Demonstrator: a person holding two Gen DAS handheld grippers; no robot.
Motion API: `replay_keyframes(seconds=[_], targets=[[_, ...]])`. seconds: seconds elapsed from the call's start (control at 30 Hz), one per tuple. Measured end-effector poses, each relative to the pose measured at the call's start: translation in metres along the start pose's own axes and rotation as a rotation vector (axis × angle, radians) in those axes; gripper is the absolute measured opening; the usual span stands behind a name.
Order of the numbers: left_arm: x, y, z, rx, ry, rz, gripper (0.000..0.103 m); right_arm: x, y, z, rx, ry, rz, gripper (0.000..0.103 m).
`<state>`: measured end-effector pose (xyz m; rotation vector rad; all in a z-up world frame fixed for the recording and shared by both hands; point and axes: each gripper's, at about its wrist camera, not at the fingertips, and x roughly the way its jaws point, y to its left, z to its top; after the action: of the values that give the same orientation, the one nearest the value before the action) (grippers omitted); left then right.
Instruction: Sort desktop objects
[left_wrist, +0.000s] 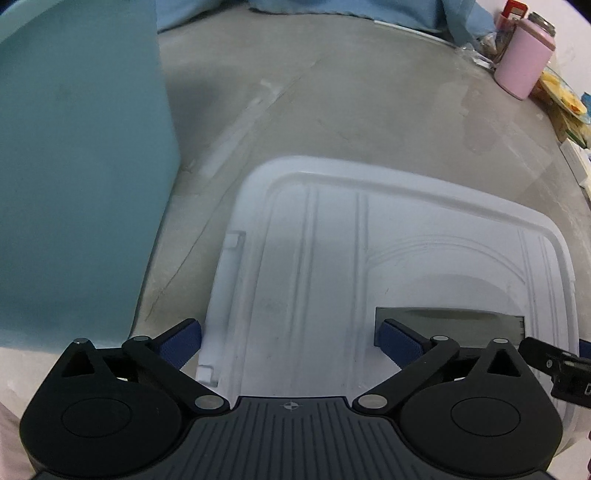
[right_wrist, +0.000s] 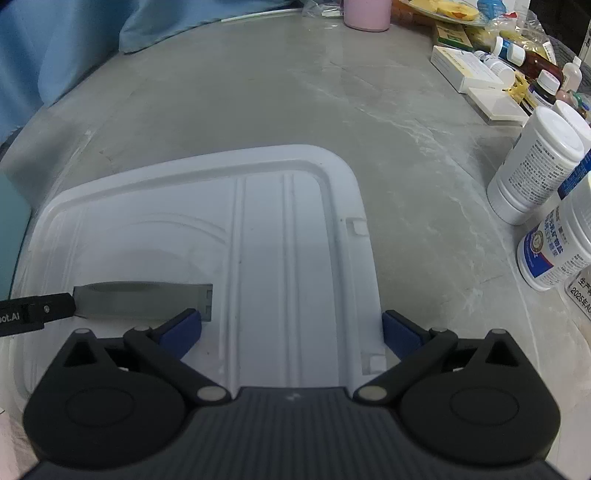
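A white plastic lid (left_wrist: 332, 240) with moulded ribs and a dark rectangular handle slot (left_wrist: 450, 325) lies flat in front of both grippers. My left gripper (left_wrist: 291, 332) stands open across the lid's left edge: one blue pad is outside the rim, the other beside the slot. My right gripper (right_wrist: 291, 325) is open across the right edge of the lid (right_wrist: 258, 229) in the same way. Neither pair of pads presses on anything. A black part of each gripper shows at the edge of the other's view. A teal bin (left_wrist: 74, 166) stands to the left of the lid.
Grey tabletop (right_wrist: 369, 110) surrounds the lid. At the right stand white pill bottles (right_wrist: 535, 166), flat boxes (right_wrist: 465, 68) and several small bottles. A pink cup (left_wrist: 522, 59) is at the back right. Blue cloth (right_wrist: 55, 44) lies along the far left edge.
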<state>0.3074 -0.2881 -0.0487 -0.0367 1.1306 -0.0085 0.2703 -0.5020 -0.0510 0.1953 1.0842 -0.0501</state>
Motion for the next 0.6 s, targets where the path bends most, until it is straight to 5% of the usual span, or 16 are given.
replay_keyframes(seconds=[0.6], targets=[[-0.02,0.006,-0.048,0.058,0.042,-0.024,0.103,-0.022,-0.007,-0.042,-0.019,0.033,0.013,0.103]])
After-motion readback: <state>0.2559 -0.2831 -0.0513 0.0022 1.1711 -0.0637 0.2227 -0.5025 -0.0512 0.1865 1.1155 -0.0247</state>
